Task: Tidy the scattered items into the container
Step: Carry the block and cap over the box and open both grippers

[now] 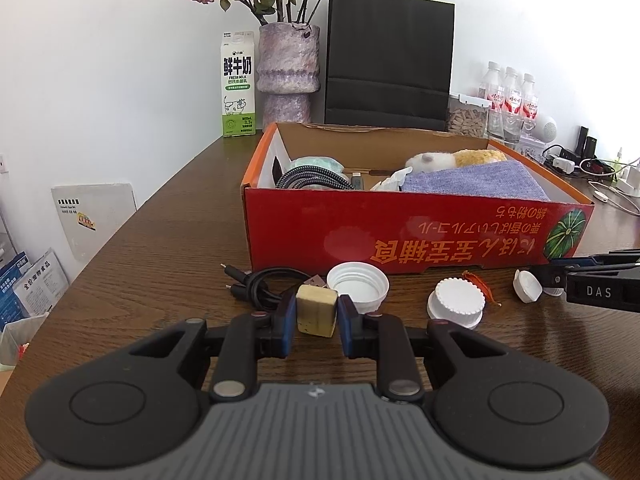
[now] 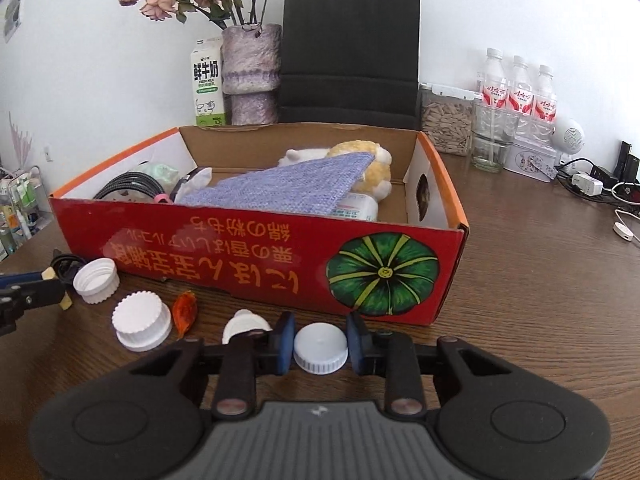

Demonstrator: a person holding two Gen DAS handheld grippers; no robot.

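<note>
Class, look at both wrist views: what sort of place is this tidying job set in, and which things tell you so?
Probably a home or small office desk, not a lab. A wooden table against a white wall carries a vase of dried roses, a fresh milk carton, bottled water, and chargers with cables.

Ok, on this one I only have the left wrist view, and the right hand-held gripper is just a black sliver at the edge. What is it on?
Observer: The right hand-held gripper straddles a white screw cap lying top up on the table. Its pads sit close on both sides, but I cannot tell whether they clamp it.
Operator: Mine, the left hand-held gripper, is shut on the beige block. Anything inside the red box that I miss?
Observer: Yes, a white bottle lies partly under the blue cloth.
</note>
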